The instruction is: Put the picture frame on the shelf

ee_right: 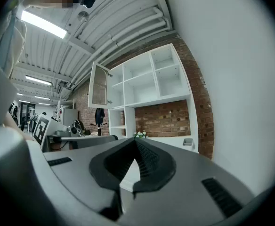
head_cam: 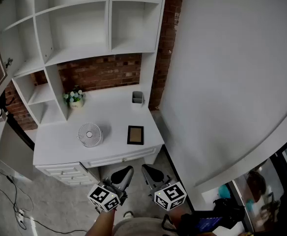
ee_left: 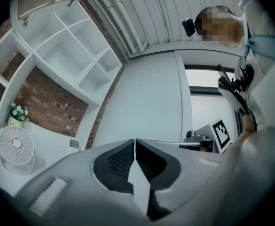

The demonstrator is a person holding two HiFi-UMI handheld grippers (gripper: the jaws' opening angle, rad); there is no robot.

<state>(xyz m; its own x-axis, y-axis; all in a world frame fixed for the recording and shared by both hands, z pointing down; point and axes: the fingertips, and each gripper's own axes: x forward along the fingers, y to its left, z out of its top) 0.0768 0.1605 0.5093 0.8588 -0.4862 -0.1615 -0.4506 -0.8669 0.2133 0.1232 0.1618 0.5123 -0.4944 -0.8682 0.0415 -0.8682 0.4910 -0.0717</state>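
While both tools hang low off the front edge of the desk point(head_cam: 60, 142), nothing is being handled; left gripper point(head_cam: 128, 170) has its jaws pressed together on nothing, right gripper point(head_cam: 146, 168) likewise closed and empty; both gripper views show pads meeting with no object between.

Picture frame point(head_cam: 135, 134) sits on the desk near the front right corner, just in from the front edge; well apart from both grippers; small round fan point(head_cam: 90, 134) to its left, not touching. Grey cup point(head_cam: 137, 98) stands at the back right by the brick wall; flower pot point(head_cam: 74, 98) at the back left under the shelf unit point(head_cam: 92, 49).

Step in hand, as I judge it: the reach toward the frame, not yet begun. To do it well: spread one pair of jaws before arriving; come in level over the front edge; take the near rim of the frame, since it looks to lie flat and a top-down pinch would likely slip; second gripper could steady the far rim; keep clear of the fan; then lift to an empty shelf compartment above.

Frame look: small rectangle, dark border, paler brownish centre; thin; seems face-up; picture content too small to tell.
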